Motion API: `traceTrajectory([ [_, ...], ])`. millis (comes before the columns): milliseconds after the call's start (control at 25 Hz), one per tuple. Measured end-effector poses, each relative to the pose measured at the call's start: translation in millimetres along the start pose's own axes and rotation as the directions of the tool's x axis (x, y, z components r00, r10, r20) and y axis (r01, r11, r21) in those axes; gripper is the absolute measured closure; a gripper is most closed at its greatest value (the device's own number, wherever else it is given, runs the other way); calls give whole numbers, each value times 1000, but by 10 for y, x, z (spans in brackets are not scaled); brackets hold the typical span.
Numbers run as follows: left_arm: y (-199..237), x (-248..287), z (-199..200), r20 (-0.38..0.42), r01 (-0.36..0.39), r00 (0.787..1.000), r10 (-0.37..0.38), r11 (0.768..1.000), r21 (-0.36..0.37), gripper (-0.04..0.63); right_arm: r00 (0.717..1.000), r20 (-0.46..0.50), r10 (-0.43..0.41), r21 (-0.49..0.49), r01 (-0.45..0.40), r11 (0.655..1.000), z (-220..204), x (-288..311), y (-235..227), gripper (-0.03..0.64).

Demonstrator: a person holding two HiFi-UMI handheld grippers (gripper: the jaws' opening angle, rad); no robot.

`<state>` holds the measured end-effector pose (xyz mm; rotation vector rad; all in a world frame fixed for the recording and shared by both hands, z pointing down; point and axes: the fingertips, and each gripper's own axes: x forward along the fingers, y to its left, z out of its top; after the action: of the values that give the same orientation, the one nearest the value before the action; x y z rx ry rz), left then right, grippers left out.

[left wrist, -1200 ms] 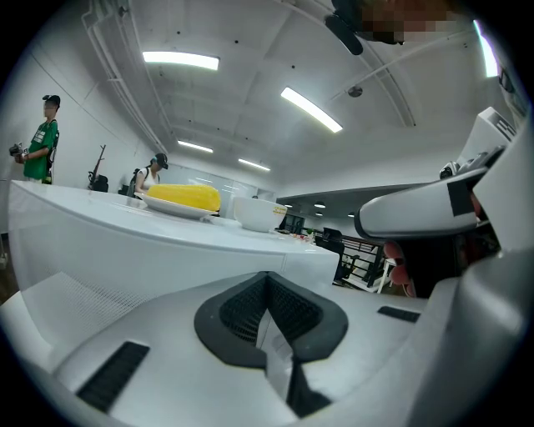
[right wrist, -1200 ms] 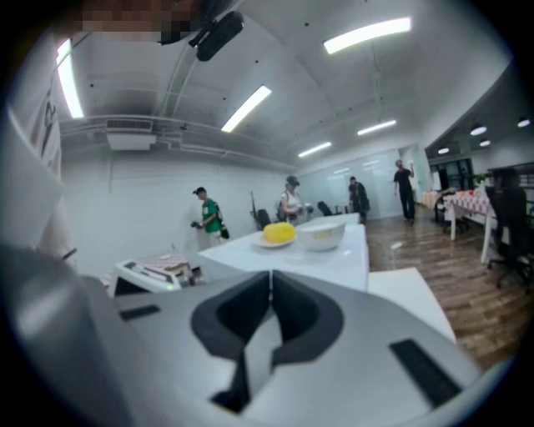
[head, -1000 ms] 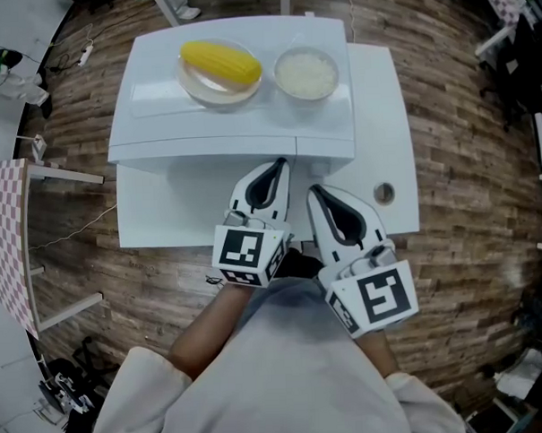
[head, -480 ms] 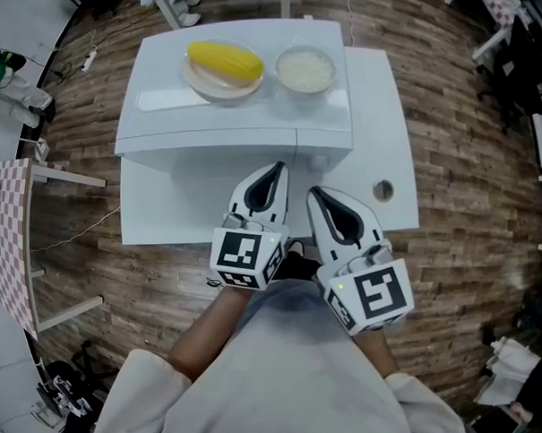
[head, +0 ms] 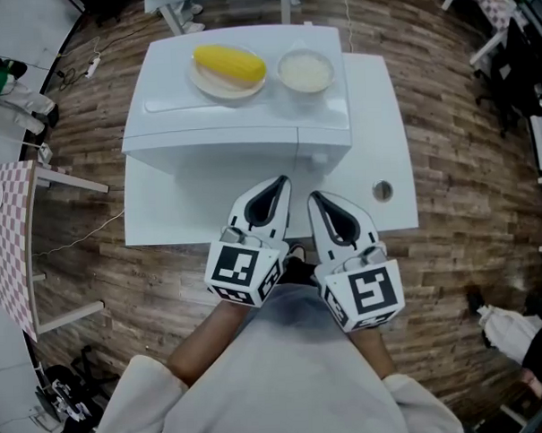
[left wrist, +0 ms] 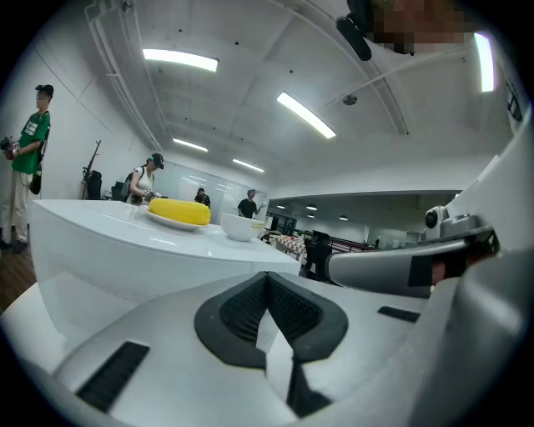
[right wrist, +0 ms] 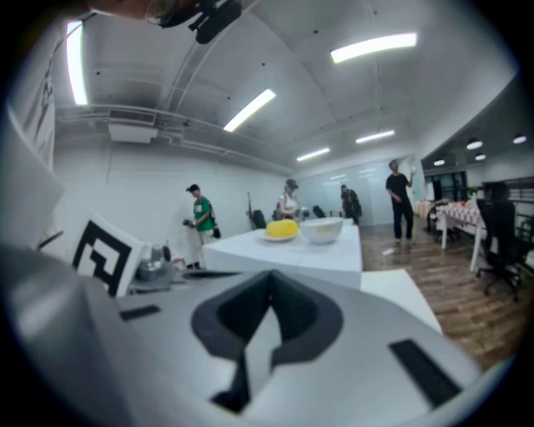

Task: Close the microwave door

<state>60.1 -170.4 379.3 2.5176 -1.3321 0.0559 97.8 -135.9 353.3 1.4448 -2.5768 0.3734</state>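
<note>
A white counter (head: 163, 216) stands on a brown wood-plank floor (head: 448, 158), with a red-and-white checked cloth (head: 7, 236) off to its left. On the counter sits the white box-shaped microwave (head: 248, 109). Its flat top carries a pale round plate (head: 202, 79) holding a yellow corn cob (head: 229, 64). Just beside the plate, to the right, is a white bowl (head: 305, 71) filled with something white and grainy. A small round hole (head: 383, 191) is set in the bare counter to the right of the microwave. In both gripper views, several people (right wrist: 200, 218) stand far back in the room.

The microwave door (head: 214, 152) takes up the left part of the front face. From above it appears to lie flush with the body, meeting the narrower right panel at a vertical seam.

The left hand-held gripper (head: 278, 180) and the right hand-held gripper (head: 315, 197) hover side by side over the front strip of the counter, near the person's body. Both point at the microwave's front and touch neither it nor each other.

In its own view, the left hand-held gripper (left wrist: 269, 288) has its jaws pressed together with nothing between them. The microwave (left wrist: 125, 250) rises ahead and to the left. The right hand-held gripper (right wrist: 269, 288) is likewise closed and empty, and the microwave (right wrist: 292, 248) stands straight ahead of it.
</note>
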Motion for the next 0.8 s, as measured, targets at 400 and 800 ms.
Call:
traceTrajectory([
  [400, -78, -147, 104, -2, 10, 1000, -10, 1000, 19, 586, 1000, 15, -27, 2, 27, 1000, 28, -16, -52, 594],
  [800, -166, -177, 138, 0, 28, 1000, -28, 999, 17, 586, 1000, -1, -19, 3, 19, 1000, 10, 2, -66, 594],
])
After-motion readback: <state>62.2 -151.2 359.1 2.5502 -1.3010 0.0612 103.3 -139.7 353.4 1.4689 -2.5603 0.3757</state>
